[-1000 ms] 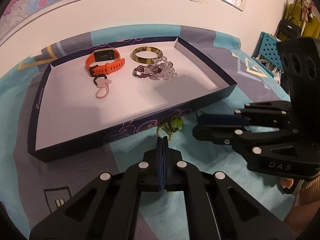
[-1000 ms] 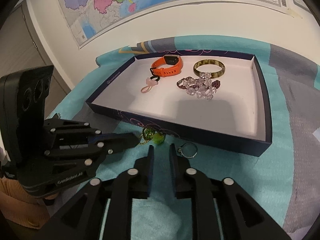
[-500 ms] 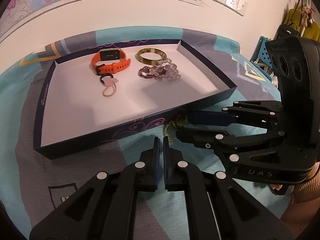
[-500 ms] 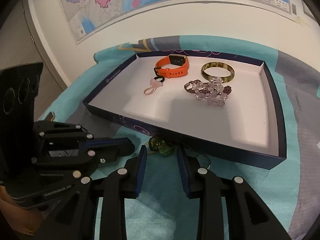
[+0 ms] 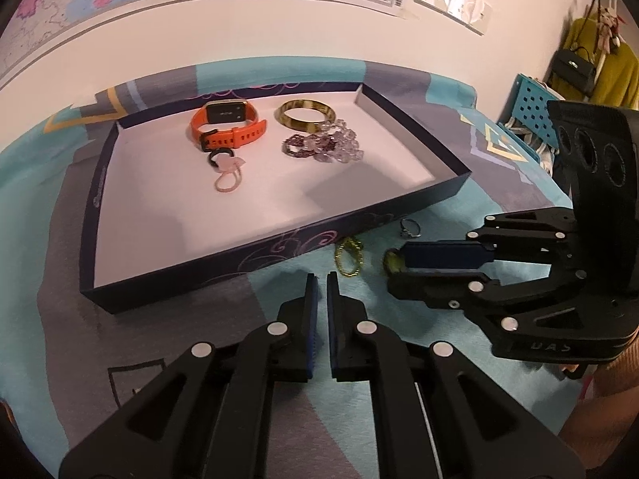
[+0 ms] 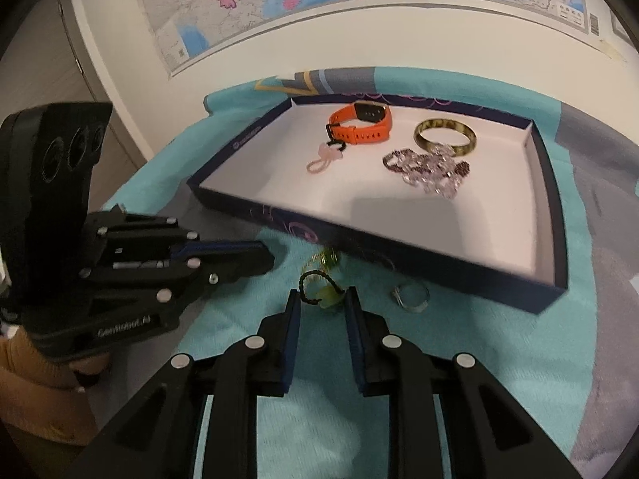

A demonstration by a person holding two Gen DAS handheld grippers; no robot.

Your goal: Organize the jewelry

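Note:
A green pendant (image 6: pixel 329 297) on a black cord lies on the teal cloth, between the fingers of my right gripper (image 6: pixel 322 299). Its jaws are closing, and the pads do not press on the stone. In the left wrist view the pendant (image 5: pixel 392 262) shows at the right gripper's (image 5: pixel 395 267) tips. A gold chain (image 5: pixel 349 257) and a silver ring (image 5: pixel 409 228) lie beside it, just outside the navy tray (image 5: pixel 223 263). My left gripper (image 5: pixel 322 279) hovers before the tray, its jaws opening to a thin slit with nothing between them.
Inside the tray lie an orange watch (image 5: pixel 227 125), an amber bangle (image 5: pixel 305 113), beaded bracelets (image 5: pixel 323 145) and a pink loop (image 5: pixel 227 175). A wall with a map stands behind. A blue crate (image 5: pixel 531 107) and hanging bags are at the far right.
The right gripper has come in over the green pendant, which now sits between its fingers, apart from the gold chain. The left jaws went from pressed together to a thin slit.

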